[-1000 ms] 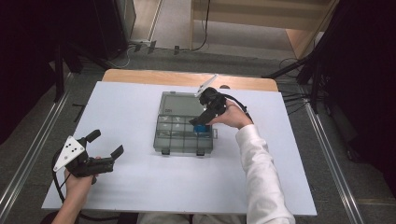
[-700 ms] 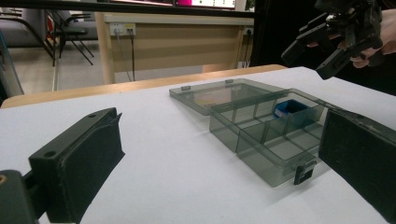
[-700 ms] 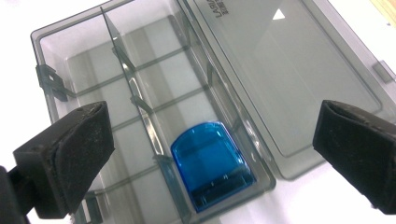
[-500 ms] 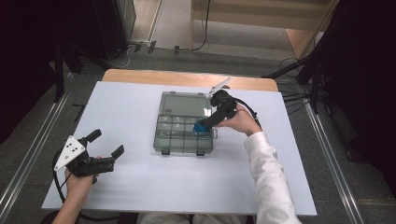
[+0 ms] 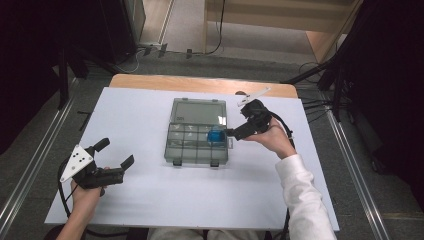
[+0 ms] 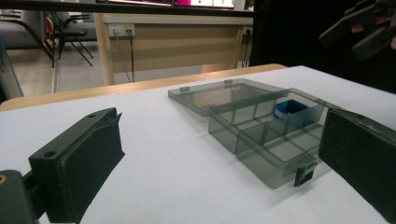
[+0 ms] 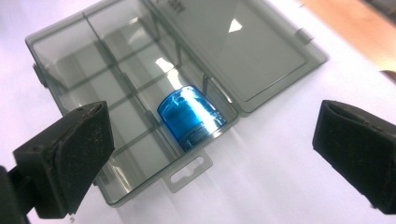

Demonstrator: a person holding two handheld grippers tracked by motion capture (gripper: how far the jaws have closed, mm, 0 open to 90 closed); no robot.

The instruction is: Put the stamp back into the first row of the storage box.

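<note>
Jaws of our right gripper [image 7: 210,154] stand wide, released, above the blue cap [image 7: 191,116] in the organizer box [image 5: 196,134]'s corner compartment; our left gripper [image 5: 117,167] rests released, well apart.

White sheet [image 5: 150,200] covers wooden tabletop [image 5: 200,82]; bare wood strip shows at far edge. Grey floor [image 5: 45,135] around table, metal rails [image 5: 30,165] along both sides. Black cables [image 5: 310,102] trail on floor near far right corner. Dark curtains [image 5: 30,50] flank the scene. Wooden desk [image 6: 177,44] with wall sockets [image 6: 121,30] beyond table; chair legs [image 6: 70,32] at far left.
</note>
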